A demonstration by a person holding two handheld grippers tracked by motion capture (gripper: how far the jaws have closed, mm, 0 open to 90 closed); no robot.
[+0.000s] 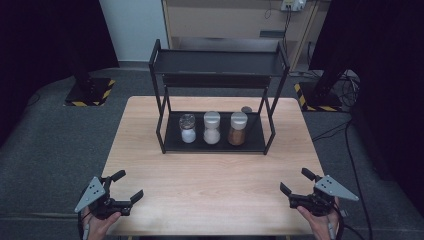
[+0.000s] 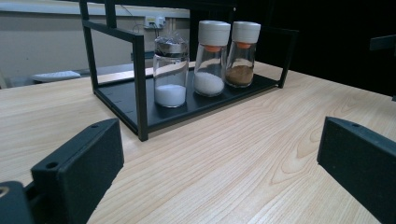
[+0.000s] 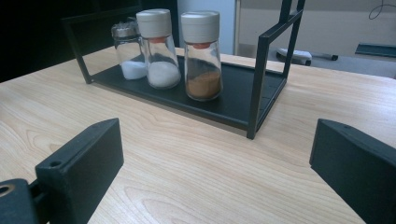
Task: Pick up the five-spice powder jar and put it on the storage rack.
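While both hands wait at the near edge of the table, the left gripper sits at the near left corner with its jaws spread wide and nothing between them, and the right gripper mirrors it at the near right corner, jaws just as wide and just as empty. Both point inward toward the rack, a black two-level frame standing at the far middle of the table, well apart from either gripper. On its bottom tray three jars stand upright in a row, close together: a metal-topped jar with white powder on the left, a white-capped jar with white grains in the middle, and a brown-spice jar on the right. From the left gripper view the metal-topped jar is the nearest of the three; from the right gripper view the brown-spice jar comes first. The rack's upper shelf is bare.
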